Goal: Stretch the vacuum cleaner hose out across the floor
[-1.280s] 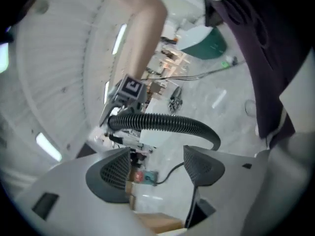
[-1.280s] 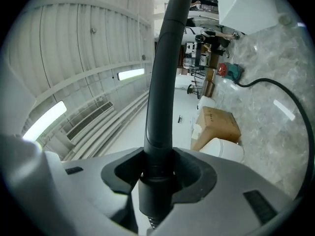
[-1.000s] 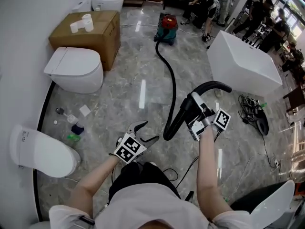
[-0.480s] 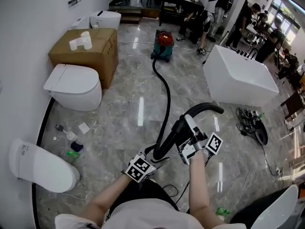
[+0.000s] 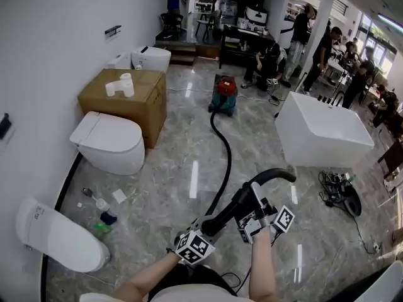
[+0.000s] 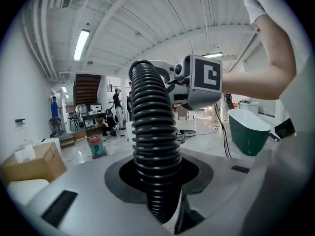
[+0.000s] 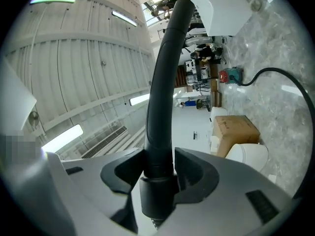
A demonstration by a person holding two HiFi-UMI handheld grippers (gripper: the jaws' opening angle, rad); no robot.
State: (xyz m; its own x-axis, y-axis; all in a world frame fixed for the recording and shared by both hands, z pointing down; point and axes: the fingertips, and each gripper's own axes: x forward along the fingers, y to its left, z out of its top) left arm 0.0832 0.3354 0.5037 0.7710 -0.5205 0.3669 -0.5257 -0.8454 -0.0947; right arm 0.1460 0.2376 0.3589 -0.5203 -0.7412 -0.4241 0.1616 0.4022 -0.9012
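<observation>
A red and green vacuum cleaner [image 5: 224, 94] stands far back on the marble floor. Its black hose [image 5: 227, 150] snakes toward me and ends in a curved rigid tube [image 5: 277, 172]. My left gripper [image 5: 204, 226] has just been closing, and the ribbed hose [image 6: 155, 146] now sits clamped between its jaws. My right gripper [image 5: 252, 209] is shut on the smooth black tube [image 7: 162, 97] just above its collar. In the left gripper view the right gripper's marker cube [image 6: 204, 80] shows close behind the hose. The vacuum cleaner [image 7: 230, 75] also appears small in the right gripper view.
Two white toilets [image 5: 110, 143] [image 5: 56, 238] and a cardboard box [image 5: 126, 96] with paper rolls line the left wall. Small litter [image 5: 101, 209] lies on the floor near them. A white bathtub [image 5: 324, 134] and a tangle of cables [image 5: 340, 190] are on the right. Several people stand at the back.
My left gripper has swung right from open air onto the hose and closed on it. Both hands and the tube have lifted slightly, and the view has tilted up.
</observation>
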